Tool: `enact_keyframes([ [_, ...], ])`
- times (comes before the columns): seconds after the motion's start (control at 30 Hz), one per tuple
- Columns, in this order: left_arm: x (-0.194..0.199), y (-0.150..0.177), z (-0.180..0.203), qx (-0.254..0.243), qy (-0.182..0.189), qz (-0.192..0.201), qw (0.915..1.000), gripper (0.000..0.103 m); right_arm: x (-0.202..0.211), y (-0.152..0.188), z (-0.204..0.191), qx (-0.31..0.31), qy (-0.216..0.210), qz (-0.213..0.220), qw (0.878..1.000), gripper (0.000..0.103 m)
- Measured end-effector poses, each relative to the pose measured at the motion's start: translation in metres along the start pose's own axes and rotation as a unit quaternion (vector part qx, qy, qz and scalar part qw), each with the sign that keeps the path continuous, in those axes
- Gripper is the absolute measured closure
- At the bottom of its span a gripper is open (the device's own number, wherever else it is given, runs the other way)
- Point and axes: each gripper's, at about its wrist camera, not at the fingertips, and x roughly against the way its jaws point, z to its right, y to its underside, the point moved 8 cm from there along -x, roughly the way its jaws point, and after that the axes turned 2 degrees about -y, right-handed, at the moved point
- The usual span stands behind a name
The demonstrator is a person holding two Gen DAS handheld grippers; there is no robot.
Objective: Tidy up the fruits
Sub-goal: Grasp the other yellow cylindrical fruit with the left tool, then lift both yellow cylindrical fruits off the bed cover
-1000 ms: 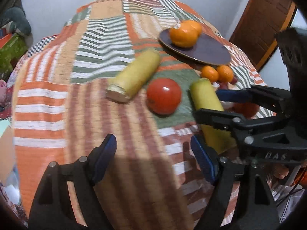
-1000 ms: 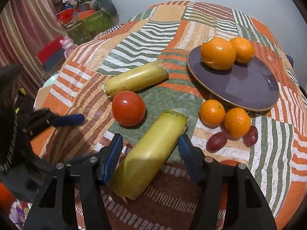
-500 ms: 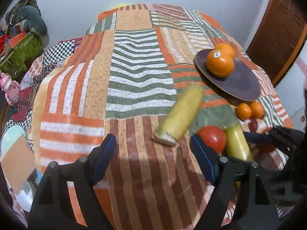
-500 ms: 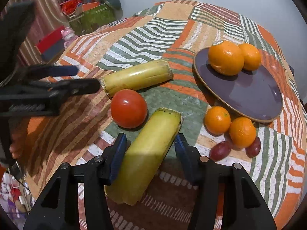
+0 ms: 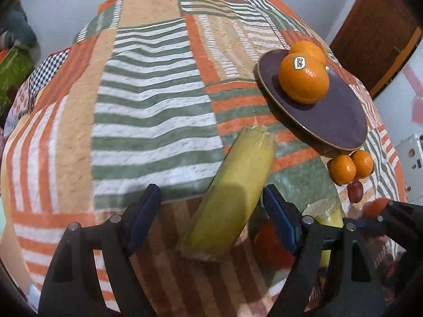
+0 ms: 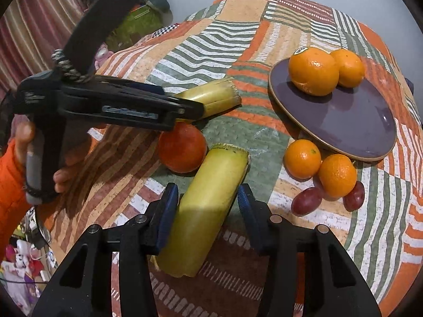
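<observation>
Left gripper [image 5: 211, 214] advanced, now straddling far cane piece [image 5: 232, 195].

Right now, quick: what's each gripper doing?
Left gripper: open, straddling the far yellow stalk.
Right gripper: open around the near yellow stalk.

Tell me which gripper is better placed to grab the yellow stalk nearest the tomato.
Right. The right gripper already straddles that yellow stalk, jaws open close on both sides. The left gripper is open around the other stalk instead.

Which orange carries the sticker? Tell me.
The larger orange on the purple plate, in front of its plate-mate; the two small ones off the plate show none.
</observation>
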Motion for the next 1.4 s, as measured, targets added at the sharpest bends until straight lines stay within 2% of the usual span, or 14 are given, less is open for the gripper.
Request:
enact_keyframes([
  [0.2, -0.017, -0.011, 0.009, -0.016, -0.023, 0.0, 0.9996, 0.023, -0.002, 0.0, -0.003, 0.0, 0.0, -0.009, 1.0, 0.057],
  [0.3, -0.019, -0.014, 0.006, -0.012, -0.029, 0.002, 0.9995, 0.03, -0.006, 0.0, -0.006, 0.01, 0.001, -0.02, 1.0, 0.055],
  [0.47, -0.017, -0.017, -0.014, 0.022, -0.026, 0.0, 0.9994, 0.061, -0.01, 0.0, -0.008, 0.02, 0.007, -0.02, 1.0, 0.055],
  [0.5, -0.015, -0.016, -0.018, 0.031, -0.025, -0.001, 0.9992, 0.064, -0.009, 0.0, -0.007, 0.019, 0.007, -0.019, 1.0, 0.056],
  [0.6, -0.011, -0.011, -0.027, 0.051, -0.017, -0.004, 0.9986, 0.064, -0.007, 0.001, -0.008, 0.02, 0.007, -0.016, 1.0, 0.057],
  [0.77, 0.002, 0.009, -0.026, 0.03, -0.034, -0.002, 0.9989, 0.064, 0.002, 0.008, -0.01, 0.016, 0.003, -0.016, 1.0, 0.062],
  [1.13, 0.042, 0.078, -0.019, 0.035, -0.036, -0.026, 0.9984, 0.064, 0.02, 0.027, -0.011, 0.022, -0.002, -0.029, 0.999, 0.066],
  [1.4, 0.064, 0.12, -0.01, 0.037, -0.021, -0.037, 0.9984, 0.064, 0.025, 0.043, -0.01, 0.004, -0.017, -0.057, 0.998, 0.066],
])
